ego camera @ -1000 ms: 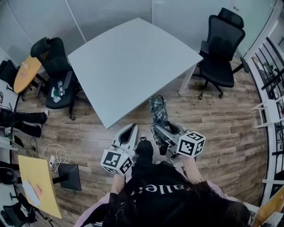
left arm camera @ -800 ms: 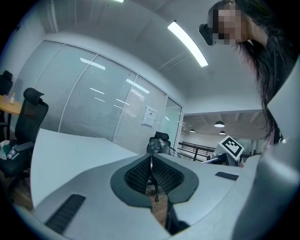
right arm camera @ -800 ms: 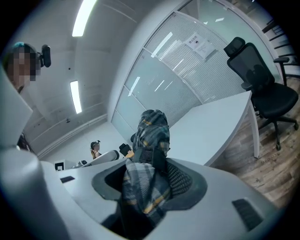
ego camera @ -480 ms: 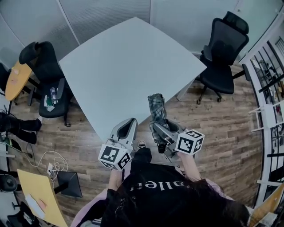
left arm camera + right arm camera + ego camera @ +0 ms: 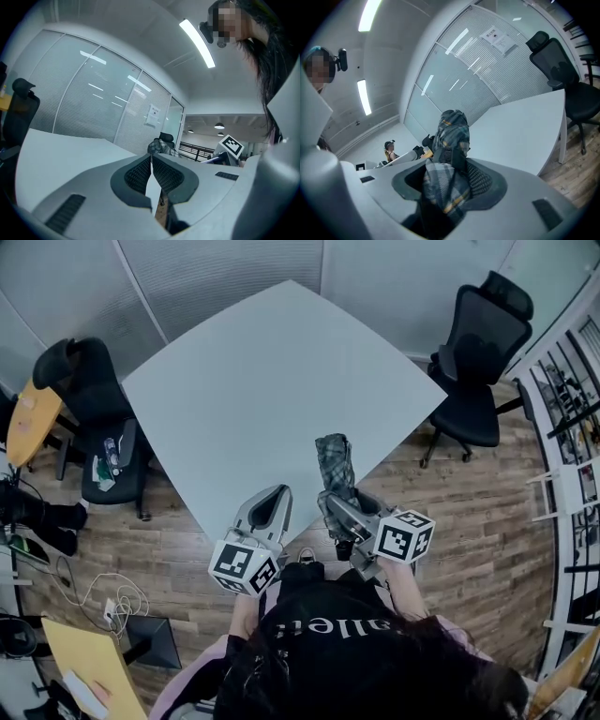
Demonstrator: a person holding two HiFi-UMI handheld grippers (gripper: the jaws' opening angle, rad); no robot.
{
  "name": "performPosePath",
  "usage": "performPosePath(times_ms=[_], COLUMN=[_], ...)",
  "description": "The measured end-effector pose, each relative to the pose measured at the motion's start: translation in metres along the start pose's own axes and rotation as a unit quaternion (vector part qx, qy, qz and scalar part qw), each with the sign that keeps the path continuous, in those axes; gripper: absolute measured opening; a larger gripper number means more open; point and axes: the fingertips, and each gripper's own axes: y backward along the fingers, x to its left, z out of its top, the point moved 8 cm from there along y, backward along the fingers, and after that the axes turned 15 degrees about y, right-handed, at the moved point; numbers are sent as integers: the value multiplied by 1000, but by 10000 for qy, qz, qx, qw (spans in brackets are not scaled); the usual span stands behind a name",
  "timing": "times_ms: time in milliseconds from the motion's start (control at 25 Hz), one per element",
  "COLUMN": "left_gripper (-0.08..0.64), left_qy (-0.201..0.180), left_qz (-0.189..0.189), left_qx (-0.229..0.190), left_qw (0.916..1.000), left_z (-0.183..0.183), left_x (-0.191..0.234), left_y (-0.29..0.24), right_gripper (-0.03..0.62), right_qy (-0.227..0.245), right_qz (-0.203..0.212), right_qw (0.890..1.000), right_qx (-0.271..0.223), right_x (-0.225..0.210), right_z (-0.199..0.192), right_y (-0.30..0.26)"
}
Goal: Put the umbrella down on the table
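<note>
The right gripper [image 5: 330, 505] is pointing nearly level at the desk [image 5: 262, 371] — its fingers are clenching the folded umbrella [image 5: 335, 460], which is jutting over the desk's near edge. Beside it, the left gripper [image 5: 275, 495] is pointing likewise — fingers pressed together, empty.

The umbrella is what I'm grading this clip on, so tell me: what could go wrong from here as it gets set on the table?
1. The umbrella appears to straddle the near edge of the table, its lower end past it; released here, it might tip to the floor.
2. The right tongs pinch soft folded fabric, which could slip.
3. The left tongs are shut and empty, so nothing would steady a roll.
</note>
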Motion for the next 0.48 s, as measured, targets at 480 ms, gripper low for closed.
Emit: performPosePath(times_ms=[480], left_gripper=[28], left_qy=[114], left_qz=[152], left_qx=[6], left_qw=[9998], left_z=[9], left_x=[21], left_y=[-23], right_gripper=[216], right_qy=[-104], right_qz=[-78], right_qw=[9998], right_qx=[144], right_x=[-29], right_z=[15], right_y=[-22])
